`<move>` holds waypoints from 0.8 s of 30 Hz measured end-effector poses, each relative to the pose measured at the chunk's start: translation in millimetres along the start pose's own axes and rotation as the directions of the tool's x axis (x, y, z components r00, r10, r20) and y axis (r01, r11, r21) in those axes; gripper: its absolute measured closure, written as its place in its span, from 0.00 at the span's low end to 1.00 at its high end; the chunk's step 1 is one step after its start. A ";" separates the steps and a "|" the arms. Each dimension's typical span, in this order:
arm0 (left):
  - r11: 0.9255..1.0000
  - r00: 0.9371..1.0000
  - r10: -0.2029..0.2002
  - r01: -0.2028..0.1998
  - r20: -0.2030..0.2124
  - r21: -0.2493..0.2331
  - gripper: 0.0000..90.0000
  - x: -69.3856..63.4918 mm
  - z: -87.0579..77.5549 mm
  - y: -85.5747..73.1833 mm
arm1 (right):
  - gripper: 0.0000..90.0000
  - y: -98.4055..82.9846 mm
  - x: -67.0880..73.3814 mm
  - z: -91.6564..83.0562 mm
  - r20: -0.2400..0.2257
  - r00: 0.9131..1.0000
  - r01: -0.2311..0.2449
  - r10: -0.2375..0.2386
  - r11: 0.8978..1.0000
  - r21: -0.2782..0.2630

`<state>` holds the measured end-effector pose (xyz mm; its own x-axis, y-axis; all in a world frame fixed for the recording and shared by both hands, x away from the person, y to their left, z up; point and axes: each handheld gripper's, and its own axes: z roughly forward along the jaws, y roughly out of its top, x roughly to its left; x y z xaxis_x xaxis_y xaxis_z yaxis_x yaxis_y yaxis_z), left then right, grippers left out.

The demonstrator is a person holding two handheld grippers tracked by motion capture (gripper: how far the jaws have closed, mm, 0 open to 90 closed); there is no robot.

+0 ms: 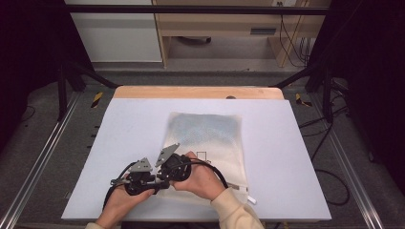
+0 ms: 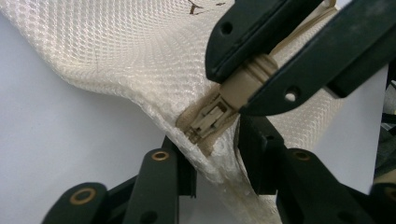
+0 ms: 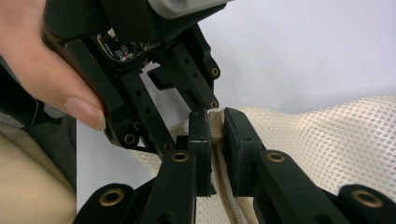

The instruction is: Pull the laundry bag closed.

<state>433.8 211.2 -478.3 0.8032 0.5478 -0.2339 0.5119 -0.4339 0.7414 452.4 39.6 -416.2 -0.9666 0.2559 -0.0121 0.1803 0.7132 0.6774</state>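
We log the table (image 1: 286,143) first: a pale grey-blue top with a wooden strip along its far edge. On it lies a cream mesh laundry bag (image 1: 205,138), flat, its long side running away from us, with something bluish showing through the mesh at the far end. The bag sits right of the table's centre, and its near left corner is lifted slightly between the two tools.

Both of our hands meet at that near left corner. The left hand (image 1: 119,202) carries the left gripper (image 1: 143,179); the right hand (image 1: 203,179), in a cream sleeve, carries the right gripper (image 1: 165,174). The two grippers are almost touching.

In the left gripper view, the left gripper (image 2: 212,158) has the bag's seam (image 2: 219,177) between its jaws just below the zip slider (image 2: 208,122). The jaws are partly closed; we cannot tell whether the pads press the fabric.

The smallest item is the beige zip pull tab (image 2: 250,79). The right gripper (image 2: 243,74) is clamped on this tab. In the right gripper view, the right gripper (image 3: 215,130) pinches the beige tab (image 3: 216,122) at its jaw tips, with the cord (image 3: 224,191) running down between the jaws.
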 end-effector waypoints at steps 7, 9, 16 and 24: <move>1.000 1.000 0.000 0.000 0.005 0.007 0.82 0.6 -0.6 0.7 | 0.91 -1.2 -0.8 -0.1 -0.001 1.000 0.009 -0.009 1.000 0.004; 1.000 1.000 0.002 -0.002 0.004 0.008 0.86 0.6 -0.6 0.9 | 0.91 -1.9 -1.0 0.1 0.002 1.000 0.009 -0.009 1.000 0.008; 1.000 1.000 0.011 -0.011 -0.006 0.004 0.92 0.6 -2.3 2.7 | 0.91 -4.3 -1.6 -0.4 0.004 1.000 0.013 -0.013 1.000 0.018; 1.000 1.000 0.006 -0.006 -0.005 0.006 0.93 2.6 -4.0 3.0 | 0.91 -6.1 -2.0 0.2 0.012 0.999 0.030 -0.031 0.999 0.033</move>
<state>436.2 214.1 -474.2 0.8046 0.5488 -0.2268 0.5092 -0.4411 0.7390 453.2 34.9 -420.5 -0.9694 0.2419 -0.0420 0.1568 0.7418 0.6521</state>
